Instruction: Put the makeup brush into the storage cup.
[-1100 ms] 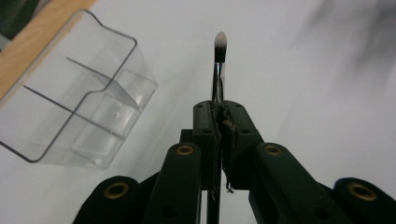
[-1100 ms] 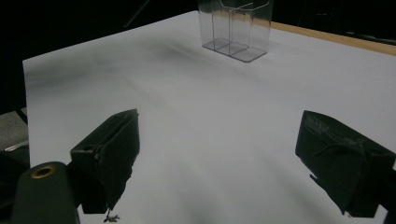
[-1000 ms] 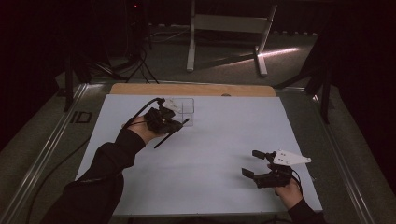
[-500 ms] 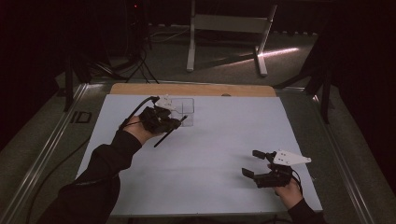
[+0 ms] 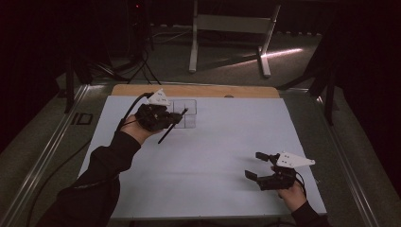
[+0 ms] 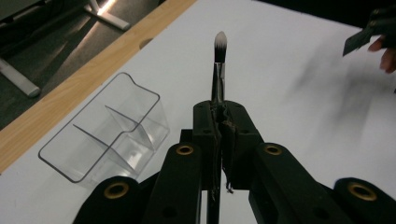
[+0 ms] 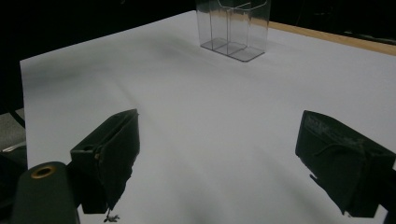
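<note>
Left gripper (image 5: 177, 118): my jaws are clamped together on the handle of a makeup brush (image 6: 218, 70); I carry it lifted off the sheet at the far left of the table.
Brush: bristle tip (image 6: 220, 42) points away from me in the left gripper view; in the high view the dark handle (image 5: 165, 135) slants down toward the near side.
Organizer (image 5: 185, 113): clear, with divided compartments, standing upright on the white sheet (image 5: 213, 156) just beside my left gripper, near the wooden far edge (image 5: 213, 91).
Compartments: as far as I can see they look empty; the brush is not in any of them.
Right gripper (image 5: 257, 165): my jaws stand wide apart with nothing between them, resting at the near right, well apart from the organizer.
Done: the brush is picked up and brought next to the organizer, I judge.
Left: line the brush over a compartment, lower it in, release.
</note>
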`<state>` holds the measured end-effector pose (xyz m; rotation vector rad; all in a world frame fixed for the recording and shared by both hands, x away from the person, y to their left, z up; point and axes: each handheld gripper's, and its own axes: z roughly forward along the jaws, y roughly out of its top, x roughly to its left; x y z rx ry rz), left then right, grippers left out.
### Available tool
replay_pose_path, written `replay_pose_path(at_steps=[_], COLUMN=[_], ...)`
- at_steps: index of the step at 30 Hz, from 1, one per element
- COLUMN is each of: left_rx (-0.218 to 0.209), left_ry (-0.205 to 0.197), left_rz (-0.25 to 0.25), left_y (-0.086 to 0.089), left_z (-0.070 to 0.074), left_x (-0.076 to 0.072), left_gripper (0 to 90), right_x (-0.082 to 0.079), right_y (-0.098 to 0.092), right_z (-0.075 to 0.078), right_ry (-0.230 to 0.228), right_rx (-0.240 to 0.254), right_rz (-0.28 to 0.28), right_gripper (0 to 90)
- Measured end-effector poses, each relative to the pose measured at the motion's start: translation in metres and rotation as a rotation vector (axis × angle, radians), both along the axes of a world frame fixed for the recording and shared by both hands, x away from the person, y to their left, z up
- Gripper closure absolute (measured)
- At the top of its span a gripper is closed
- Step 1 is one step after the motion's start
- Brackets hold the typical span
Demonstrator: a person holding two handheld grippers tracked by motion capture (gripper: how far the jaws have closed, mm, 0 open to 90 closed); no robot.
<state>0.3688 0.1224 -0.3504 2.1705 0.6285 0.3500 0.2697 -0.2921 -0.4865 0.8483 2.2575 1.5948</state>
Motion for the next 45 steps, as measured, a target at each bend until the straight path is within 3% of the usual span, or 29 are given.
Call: replay_pose_path(at_steps=[8, 12, 19, 24, 37, 45], left_rx=[-0.054, -0.099, -0.140, -0.179, -0.303, -0.327], left_ry=[-0.031, -0.062, -0.103, -0.107, -0.166, -0.185], left_rz=[0.007, 0.021, 0.035, 0.067, 0.152, 0.188], left_y=[0.000, 0.002, 0.005, 0.006, 0.013, 0.011], left_z=[0.005, 0.010, 0.015, 0.017, 0.014, 0.013], left_x=[-0.001, -0.002, -0.001, 0.003, 0.015, 0.021], left_gripper=[86.3, 86.3, 86.3, 86.3, 86.3, 86.3], right_x=[0.000, 0.000, 0.000, 0.000, 0.000, 0.000], right_y=[0.000, 0.000, 0.000, 0.000, 0.000, 0.000], right_z=[0.000, 0.000, 0.000, 0.000, 0.000, 0.000], right_ry=[-0.001, -0.001, -0.002, -0.002, 0.000, -0.001], right_rx=[0.000, 0.002, 0.000, -0.001, 0.001, 0.000], right_rz=[0.000, 0.001, 0.001, 0.000, 0.000, 0.001], right_gripper=[13.7, 13.7, 13.7, 13.7, 13.7, 13.7])
